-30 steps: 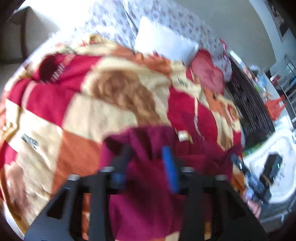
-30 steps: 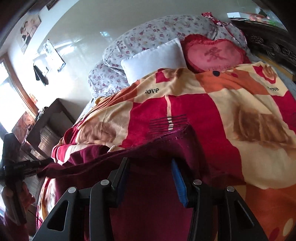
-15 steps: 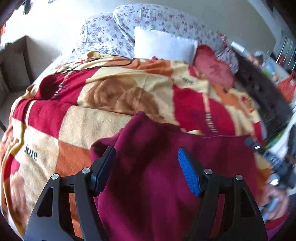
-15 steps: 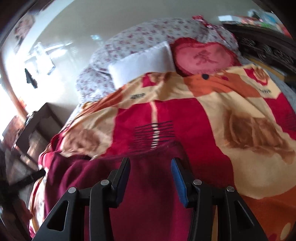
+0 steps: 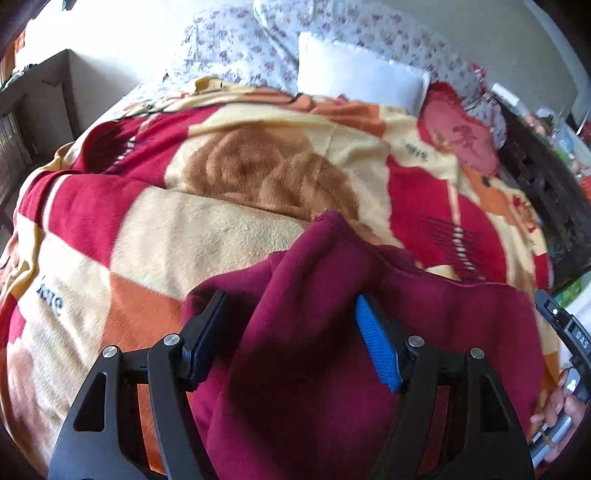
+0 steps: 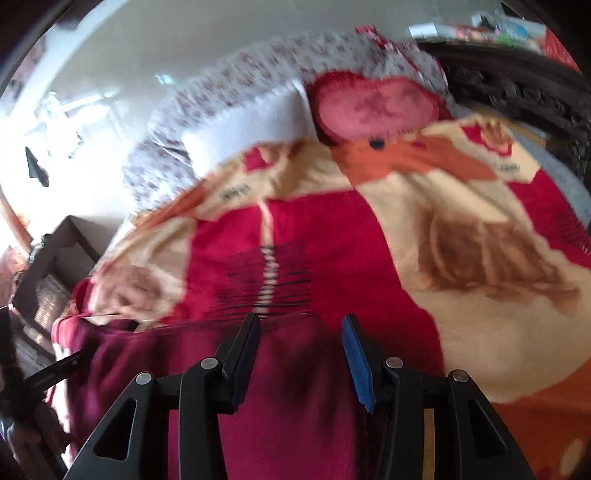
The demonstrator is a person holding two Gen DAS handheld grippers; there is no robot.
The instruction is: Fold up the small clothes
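A maroon garment (image 5: 332, 332) lies on a red, cream and orange blanket (image 5: 184, 229) on the bed. A raised fold of it runs up between the fingers of my left gripper (image 5: 291, 306), which is open just above the cloth. In the right wrist view the same garment (image 6: 288, 406) lies under my right gripper (image 6: 299, 325), also open, at the cloth's far edge. The blanket (image 6: 480, 258) stretches beyond. The right gripper's body and the hand holding it show at the left view's right edge (image 5: 569, 347).
A white pillow (image 5: 362, 77), a floral quilt (image 5: 266, 33) and a red heart cushion (image 5: 461, 133) lie at the head of the bed. A dark carved bed frame (image 5: 546, 192) runs along the right side. A brown cabinet (image 5: 40, 103) stands left.
Both grippers let go of the garment and opened; the cloth dropped flat onto the blanket. The left gripper opened wide over a fold. The right view is blurred from moving.
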